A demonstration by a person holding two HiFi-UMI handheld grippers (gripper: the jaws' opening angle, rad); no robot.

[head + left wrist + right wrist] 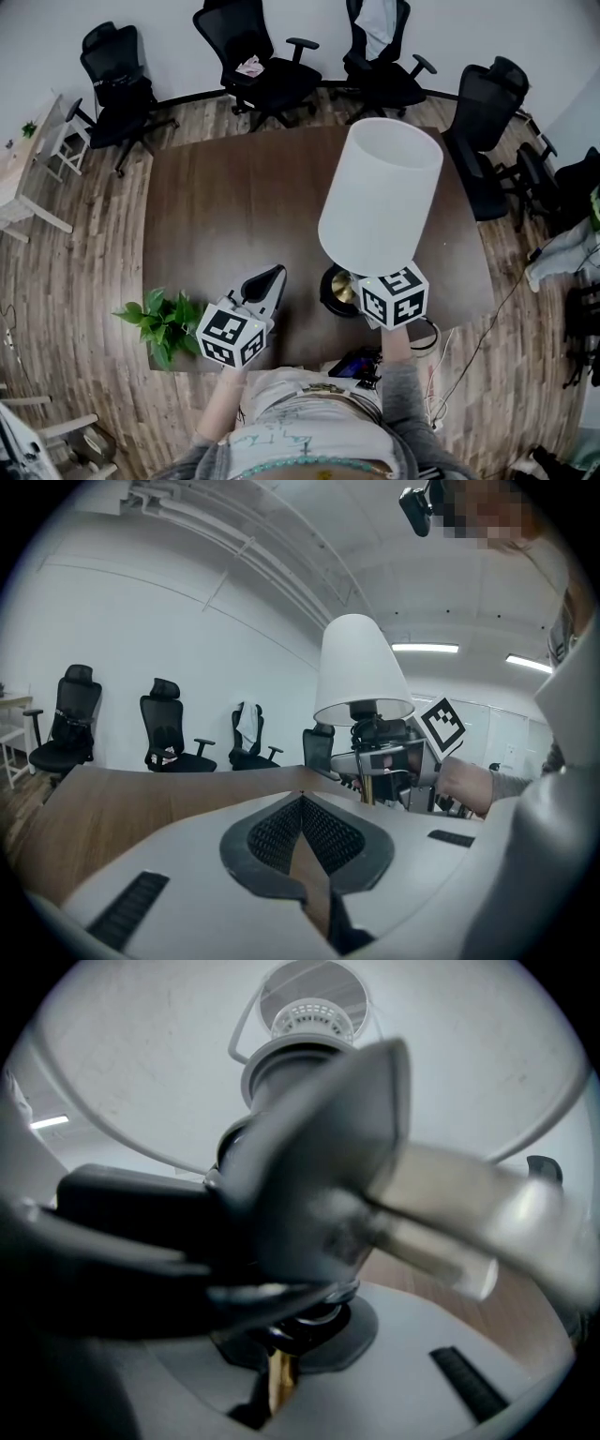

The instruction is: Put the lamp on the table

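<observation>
Nearest to us, low in the middle of the head view, are the two grippers with their marker cubes (231, 335). The left gripper (269, 284) has its jaws pressed together with nothing between them, and it hovers over the lower edge of the brown table (234, 187). The right gripper (354, 289) is clenched on the thin brass stem (278, 1372) of the lamp (380, 197), just under the socket.

The lamp stands about upright. Its white shade (361, 667) is in the centre right of the head view. Its dark round base (334, 291) is at the lower right part of the table, but we cannot tell whether the base touches the wood.

A green plant (164, 323) is at the lower left corner of the table, and its leaves hide the pot. Black office chairs (117, 80) stand along the top of the frame. One seat holds a small white and pink thing (250, 67).
</observation>
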